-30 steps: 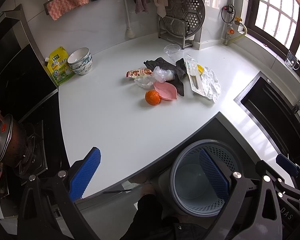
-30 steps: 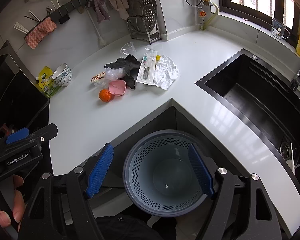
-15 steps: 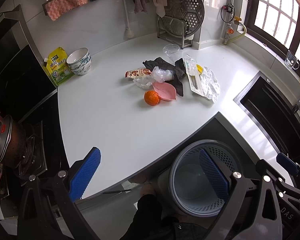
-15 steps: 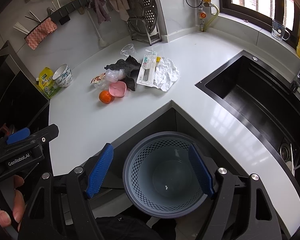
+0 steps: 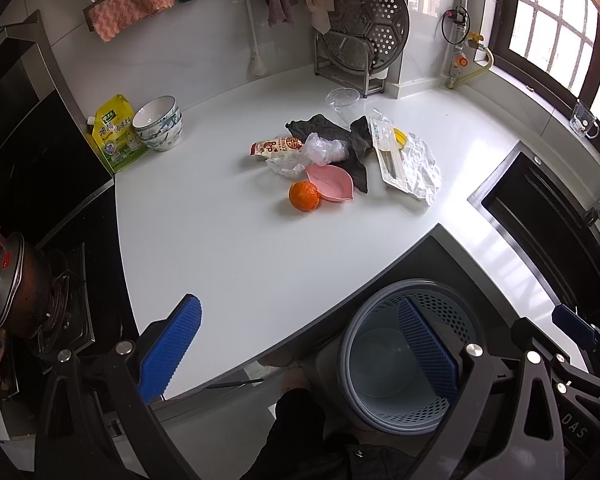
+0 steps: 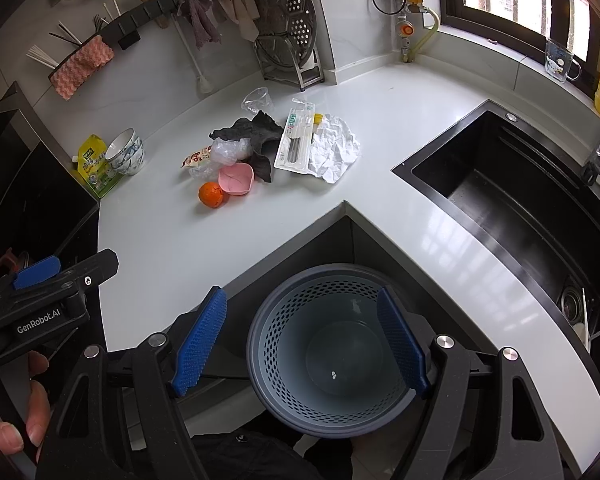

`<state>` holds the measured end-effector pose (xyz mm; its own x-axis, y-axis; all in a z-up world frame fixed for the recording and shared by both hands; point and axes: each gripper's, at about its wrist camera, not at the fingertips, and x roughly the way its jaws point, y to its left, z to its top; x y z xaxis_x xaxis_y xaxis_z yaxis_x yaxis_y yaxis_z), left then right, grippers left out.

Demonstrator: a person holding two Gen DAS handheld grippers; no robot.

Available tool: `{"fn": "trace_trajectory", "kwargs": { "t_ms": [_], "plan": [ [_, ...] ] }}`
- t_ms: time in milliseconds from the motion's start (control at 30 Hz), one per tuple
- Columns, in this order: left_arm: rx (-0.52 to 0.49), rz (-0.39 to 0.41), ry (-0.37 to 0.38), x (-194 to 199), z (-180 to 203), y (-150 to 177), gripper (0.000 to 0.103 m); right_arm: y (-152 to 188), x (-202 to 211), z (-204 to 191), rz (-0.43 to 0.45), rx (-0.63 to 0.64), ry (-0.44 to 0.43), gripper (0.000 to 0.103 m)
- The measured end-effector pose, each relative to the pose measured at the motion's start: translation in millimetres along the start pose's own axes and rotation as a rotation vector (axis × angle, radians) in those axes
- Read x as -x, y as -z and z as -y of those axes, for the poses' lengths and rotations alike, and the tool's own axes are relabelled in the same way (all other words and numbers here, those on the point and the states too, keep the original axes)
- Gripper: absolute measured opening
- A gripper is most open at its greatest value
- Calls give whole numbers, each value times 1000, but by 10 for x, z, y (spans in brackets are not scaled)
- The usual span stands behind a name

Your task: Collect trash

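Observation:
A pile of trash lies mid-counter: a snack wrapper [image 5: 274, 147], clear plastic [image 5: 325, 149], a dark rag [image 5: 336, 134], a chopstick packet [image 5: 386, 152], crumpled white paper [image 5: 420, 166] and a clear cup [image 5: 342, 100]. An orange [image 5: 304, 196] and a pink leaf dish [image 5: 332, 183] lie beside it. A grey perforated bin [image 6: 332, 360] stands on the floor below the counter corner. My left gripper [image 5: 300, 354] is open and empty near the counter's front edge. My right gripper [image 6: 300, 340] is open and empty above the bin. The trash also shows in the right wrist view [image 6: 332, 152].
A black sink [image 6: 520, 208] is on the right. Stacked bowls [image 5: 158, 122] and a yellow pouch [image 5: 114, 136] stand at back left. A pot on the stove [image 5: 16, 288] is at far left. A steamer rack [image 5: 360, 40] stands by the wall.
Both grippers stay open. The views have shifted only slightly; the trash pile has not moved.

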<state>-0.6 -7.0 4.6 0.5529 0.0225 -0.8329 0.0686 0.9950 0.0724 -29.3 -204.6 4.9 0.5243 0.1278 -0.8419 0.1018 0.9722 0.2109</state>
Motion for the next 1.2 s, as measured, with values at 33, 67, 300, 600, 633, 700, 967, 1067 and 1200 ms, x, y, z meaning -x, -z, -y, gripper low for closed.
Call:
{"fn": "trace_trajectory", "kwargs": {
  "t_ms": [33, 67, 300, 600, 633, 700, 967, 1067, 1200],
  "plan": [
    [1, 0, 0, 3, 3, -1, 97, 7, 1, -2, 2, 0, 0, 74],
    [2, -1, 0, 5, 7, -2, 97, 3, -4, -4, 1, 1, 1, 74],
    [1, -8, 0, -22, 23, -12, 97, -13, -56, -12, -7, -2, -2, 74],
    [23, -11, -10, -181, -164, -166, 97, -134, -228, 11, -11, -28, -5, 74],
    [25, -13, -10, -209, -189, -195, 97, -167, -249, 16, -8, -33, -7, 74],
    [29, -19, -14, -288, -253, -275, 97, -237, -295, 8, 1, -38, -6, 74],
    [1, -19, 9, -720, -508, -684, 97, -627, -640, 29, 31, -92, 41, 74],
    [-11, -15, 20, -932, -598, -854, 97, -773, -828, 48, 32, -117, 62, 74],
    [-13, -26, 36, -1260, -716, -1077, 97, -955, -1096, 53, 21, -147, 86, 74]
  ]
}}
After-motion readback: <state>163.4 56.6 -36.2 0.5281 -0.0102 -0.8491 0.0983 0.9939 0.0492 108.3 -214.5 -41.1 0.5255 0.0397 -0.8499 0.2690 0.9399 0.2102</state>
